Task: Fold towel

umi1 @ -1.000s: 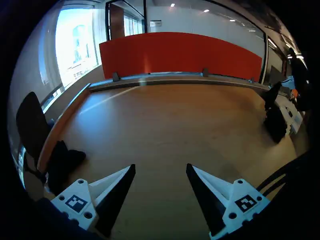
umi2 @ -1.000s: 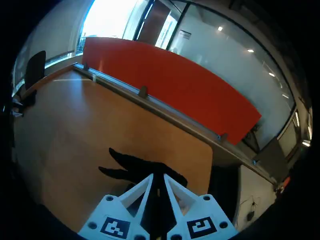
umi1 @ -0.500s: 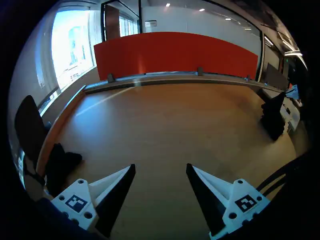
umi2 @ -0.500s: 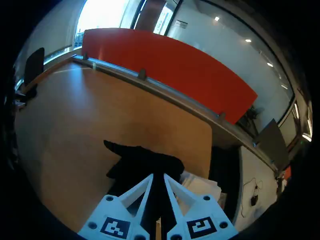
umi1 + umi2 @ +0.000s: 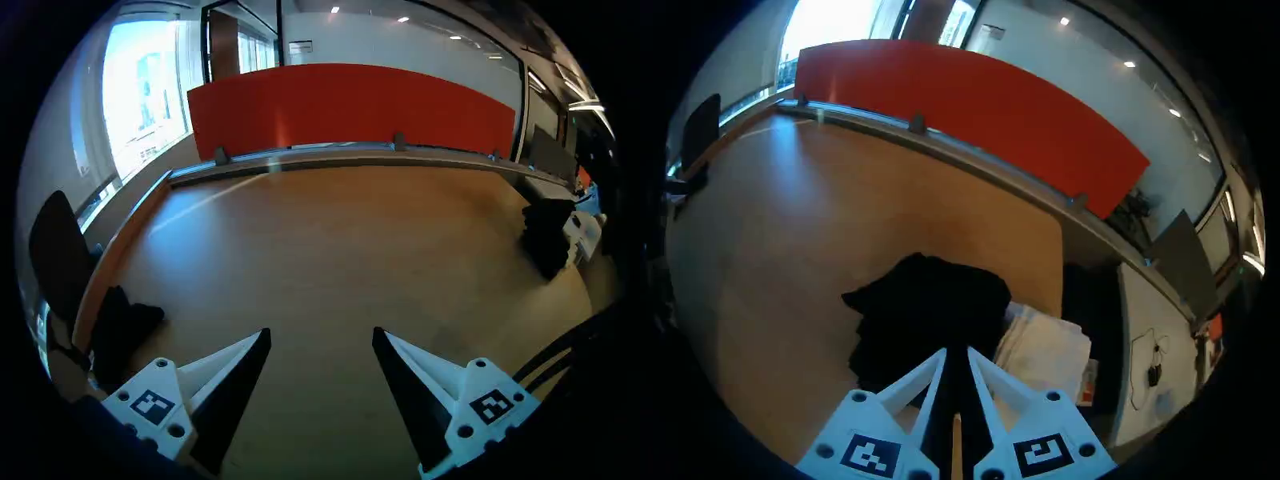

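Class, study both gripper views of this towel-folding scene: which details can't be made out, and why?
1. Right gripper view: whether the right gripper pinches the black towel; the dark cloth hides the contact.
2. Right gripper view: how many layers the white towel stack holds; too blurred.
3. Left gripper view: what the dark heap at the table's left edge is; too shadowed.

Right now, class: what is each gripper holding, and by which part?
Left gripper is open, holding nothing. Right gripper appears to pinch the black towel by its near edge.
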